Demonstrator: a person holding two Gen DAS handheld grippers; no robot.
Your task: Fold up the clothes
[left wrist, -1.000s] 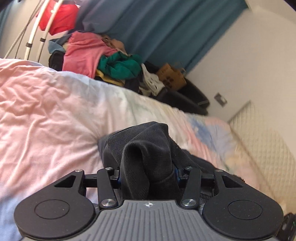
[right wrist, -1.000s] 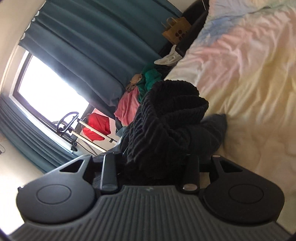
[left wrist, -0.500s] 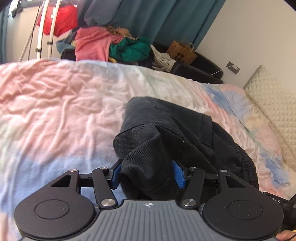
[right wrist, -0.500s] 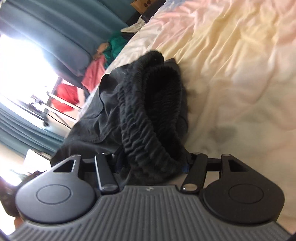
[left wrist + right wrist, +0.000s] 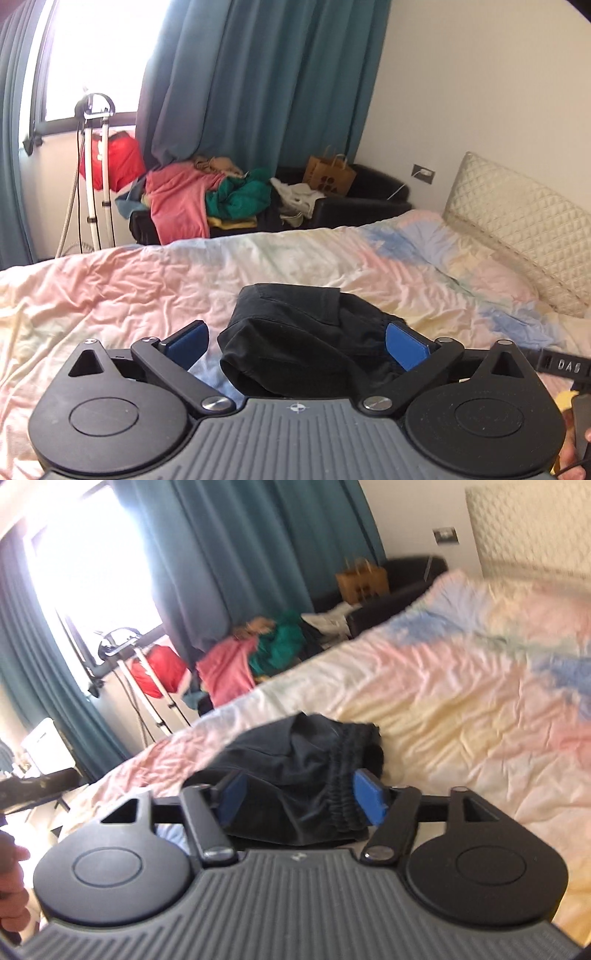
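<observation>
Garment (image 5: 295, 343) on bed (image 5: 110, 288), sofa (image 5: 354, 206) behind

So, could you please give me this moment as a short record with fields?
garment: black shorts, bunched, lying on the bed
surface: pastel bedsheet, wrinkled
left tool: open, jaws wide on either side of the fabric
right tool: open, blue pads apart around the elastic waistband
background: clothes pile, paper bag, teal curtains
</observation>
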